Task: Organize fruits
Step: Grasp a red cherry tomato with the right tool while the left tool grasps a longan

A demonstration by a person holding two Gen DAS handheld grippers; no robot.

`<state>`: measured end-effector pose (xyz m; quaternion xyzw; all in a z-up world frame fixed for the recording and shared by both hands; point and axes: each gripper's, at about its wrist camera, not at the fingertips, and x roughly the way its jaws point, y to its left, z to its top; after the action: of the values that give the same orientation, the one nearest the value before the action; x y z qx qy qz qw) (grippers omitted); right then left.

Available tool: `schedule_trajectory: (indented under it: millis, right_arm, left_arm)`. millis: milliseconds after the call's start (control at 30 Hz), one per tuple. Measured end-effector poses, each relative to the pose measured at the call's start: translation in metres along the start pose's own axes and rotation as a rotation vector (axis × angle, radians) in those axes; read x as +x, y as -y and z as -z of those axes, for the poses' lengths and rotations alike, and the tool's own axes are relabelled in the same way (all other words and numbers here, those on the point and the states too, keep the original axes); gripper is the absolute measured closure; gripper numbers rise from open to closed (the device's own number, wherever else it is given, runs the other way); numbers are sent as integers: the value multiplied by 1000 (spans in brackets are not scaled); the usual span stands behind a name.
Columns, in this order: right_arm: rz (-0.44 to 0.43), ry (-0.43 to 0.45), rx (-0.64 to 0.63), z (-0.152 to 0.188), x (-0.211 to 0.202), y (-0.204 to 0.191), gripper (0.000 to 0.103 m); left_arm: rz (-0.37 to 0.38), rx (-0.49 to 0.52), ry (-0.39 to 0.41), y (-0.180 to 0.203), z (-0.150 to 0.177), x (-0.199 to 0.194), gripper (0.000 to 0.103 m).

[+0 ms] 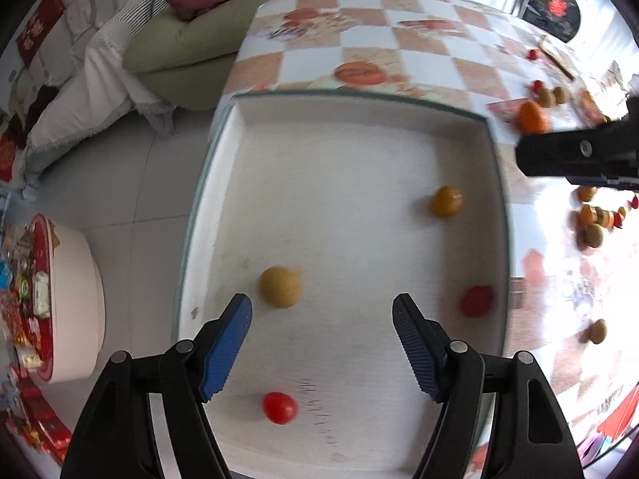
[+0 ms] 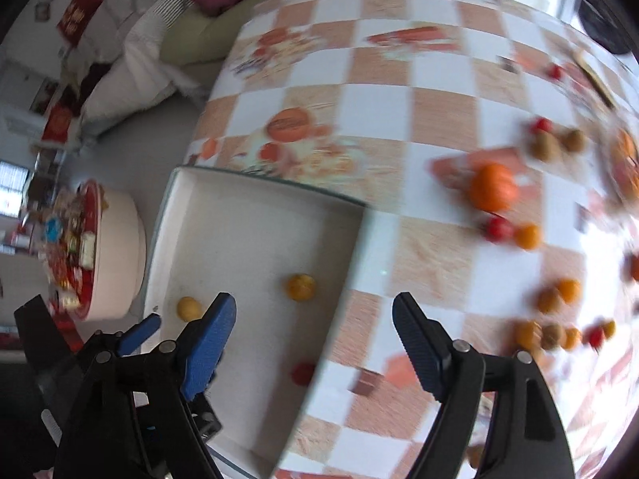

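Note:
A white tray [image 1: 359,99] lies below my left gripper [image 1: 321,311], which is open with nothing between its blue pads. In the tray are a tan round fruit [image 1: 279,286], an orange-yellow fruit [image 1: 446,200], a blurred red fruit [image 1: 477,300] and a red tomato [image 1: 280,408]. My right gripper [image 2: 315,307] is open and empty, straddling the tray's right wall [image 2: 339,311]. In the right wrist view the tray holds a yellow fruit [image 2: 189,308], an orange one [image 2: 300,287] and a red one [image 2: 303,373]. Several loose fruits, among them a large orange [image 2: 493,187], lie on the table to the right.
The checked tablecloth [image 2: 379,111] covers the table around the tray. A round white box [image 1: 76,299] full of packets stands low on the left, off the table. A green sofa cushion [image 1: 179,52] and white bedding sit beyond the table's far-left edge.

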<state>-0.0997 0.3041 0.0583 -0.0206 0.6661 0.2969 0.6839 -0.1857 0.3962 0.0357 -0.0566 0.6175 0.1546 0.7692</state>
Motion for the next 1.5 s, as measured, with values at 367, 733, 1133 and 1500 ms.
schedule_trajectory:
  millis: [367,733,1133,1500]
  right_arm:
    - [77,1,221,52,-41,117,20]
    - [187,-2,416,108,-64,230,20]
    - [252,53,494,100,-76,315,21]
    - [313,99,450,52,-62,358,39]
  left_arm:
    - [63,150,37,83,-20,-29,29]
    - [204,215,-2,180,-27,-30,29]
    - [191,143,-74,237,-38,14,29]
    - [129,83,-93,252,-40,38,29]
